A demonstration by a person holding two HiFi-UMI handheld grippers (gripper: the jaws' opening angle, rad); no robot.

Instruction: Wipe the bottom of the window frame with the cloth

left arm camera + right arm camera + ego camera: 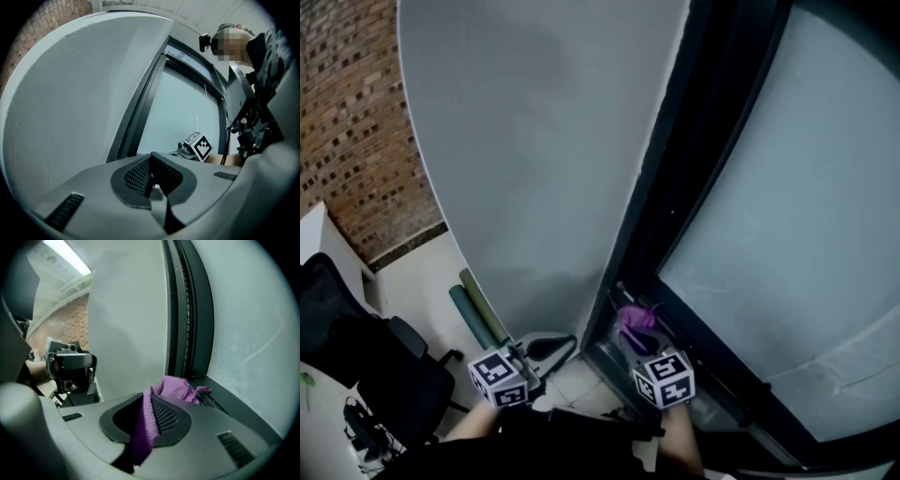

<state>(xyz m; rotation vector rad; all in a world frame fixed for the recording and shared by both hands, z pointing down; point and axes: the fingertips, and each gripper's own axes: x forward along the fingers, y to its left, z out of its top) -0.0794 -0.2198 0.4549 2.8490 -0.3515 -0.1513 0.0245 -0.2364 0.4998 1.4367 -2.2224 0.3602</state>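
A purple cloth (171,389) is pinched in my right gripper (151,414), which is shut on it. In the head view the cloth (635,322) rests at the bottom corner of the dark window frame (703,375), where the sill meets the upright post (675,159). The right gripper (649,352) sits just below it. My left gripper (534,361) hovers to the left near the floor, away from the frame. In the left gripper view its jaws (152,176) are pressed together with nothing held between them.
A grey wall panel (534,141) stands left of the frame, a brick wall (347,112) further left. Frosted glass (797,206) fills the window. A black office chair (366,366) and two rolled mats (478,314) lie on the floor at the left.
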